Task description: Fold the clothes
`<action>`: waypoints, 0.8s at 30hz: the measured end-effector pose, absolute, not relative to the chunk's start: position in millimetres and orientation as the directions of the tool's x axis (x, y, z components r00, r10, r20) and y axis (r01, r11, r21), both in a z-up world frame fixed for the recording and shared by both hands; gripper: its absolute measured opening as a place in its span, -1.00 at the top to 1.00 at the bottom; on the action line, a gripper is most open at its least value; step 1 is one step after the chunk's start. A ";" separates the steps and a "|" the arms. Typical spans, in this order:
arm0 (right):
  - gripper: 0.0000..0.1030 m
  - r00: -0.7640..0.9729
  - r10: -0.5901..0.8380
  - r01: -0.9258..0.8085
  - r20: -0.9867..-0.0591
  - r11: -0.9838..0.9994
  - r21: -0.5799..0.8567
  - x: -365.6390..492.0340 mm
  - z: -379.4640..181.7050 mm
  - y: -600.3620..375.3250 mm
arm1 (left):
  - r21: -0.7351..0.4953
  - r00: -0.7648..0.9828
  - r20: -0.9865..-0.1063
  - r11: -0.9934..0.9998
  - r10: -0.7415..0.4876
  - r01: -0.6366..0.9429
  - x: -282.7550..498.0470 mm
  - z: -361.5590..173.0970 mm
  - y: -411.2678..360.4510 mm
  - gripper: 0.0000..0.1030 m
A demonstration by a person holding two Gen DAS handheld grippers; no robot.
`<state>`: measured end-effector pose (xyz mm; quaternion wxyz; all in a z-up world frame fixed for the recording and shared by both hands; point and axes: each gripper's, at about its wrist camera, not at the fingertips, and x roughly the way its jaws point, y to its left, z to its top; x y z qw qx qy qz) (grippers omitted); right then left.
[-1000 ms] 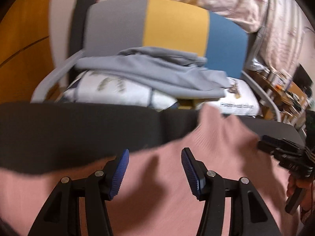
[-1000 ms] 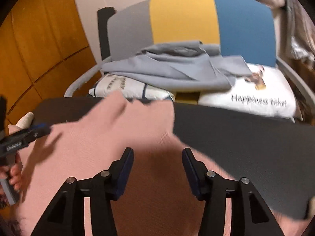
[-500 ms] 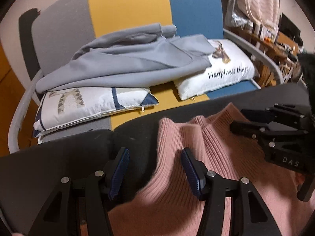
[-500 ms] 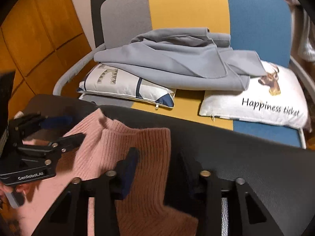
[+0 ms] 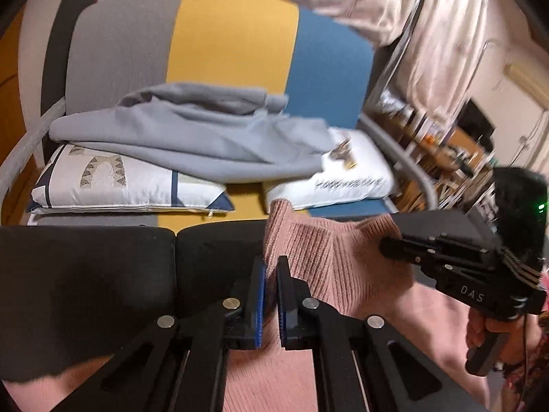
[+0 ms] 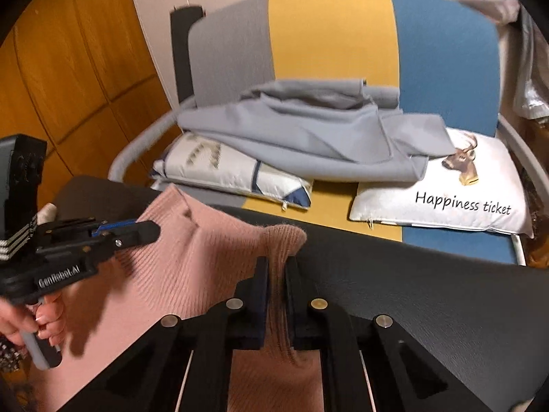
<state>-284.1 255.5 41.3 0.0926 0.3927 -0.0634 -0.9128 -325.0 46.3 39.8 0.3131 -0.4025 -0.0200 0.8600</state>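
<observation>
On a dark desk (image 5: 85,267), a pink sweater (image 5: 329,267) stretches sideways between both hand-held grippers, left (image 5: 269,295) and right (image 6: 276,295), each pinching its ribbed edge.

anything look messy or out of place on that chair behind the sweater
Yes. A grey garment lies crumpled and unfolded across the two white cushions on the chair, half covering both. The pink sweater itself looks fine, pinched at its ribbed edge by the left tool and the right tool.

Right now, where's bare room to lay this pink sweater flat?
The black surface right of the pink sweater is bare, and so is the stretch left of it. The chair behind is crowded: gray cloth piled over two pillows.
</observation>
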 end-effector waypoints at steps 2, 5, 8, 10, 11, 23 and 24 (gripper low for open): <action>0.83 -0.689 -0.244 0.125 -0.682 -0.967 0.220 -263.8 52.9 256.6 | -0.311 -0.481 -0.647 -0.780 0.592 -0.543 -302.6 48.1 33.8 0.90; 0.84 -0.698 -0.265 0.138 -0.665 -0.961 0.239 -228.5 60.0 252.0 | -0.320 -0.488 -0.623 -0.768 0.612 -0.555 -266.6 48.0 17.7 0.90; 0.87 -0.703 -0.262 0.137 -0.661 -0.962 0.235 -195.4 54.1 245.1 | -0.294 -0.506 -0.618 -0.774 0.601 -0.560 -233.4 36.7 5.3 0.90; 0.87 -0.694 -0.260 0.129 -0.671 -0.962 0.240 -174.9 39.5 239.7 | -0.277 -0.507 -0.636 -0.785 0.582 -0.554 -211.4 19.6 -0.9 0.88; 0.87 -0.684 -0.259 0.121 -0.682 -0.962 0.245 -166.7 30.8 237.3 | -0.269 -0.506 -0.646 -0.791 0.572 -0.549 -201.1 11.1 -3.9 0.86; -0.05 -0.643 -0.422 -0.015 -0.639 -0.827 0.561 -89.0 -21.2 260.5 | -0.735 -0.390 -0.583 -0.667 0.713 -0.120 -182.8 -45.0 -85.8 0.55; -0.05 -0.659 -0.455 -0.028 -0.599 -0.781 0.624 -89.2 -23.1 265.9 | -0.744 -0.380 -0.584 -0.660 0.717 -0.103 -185.4 -45.6 -79.4 0.51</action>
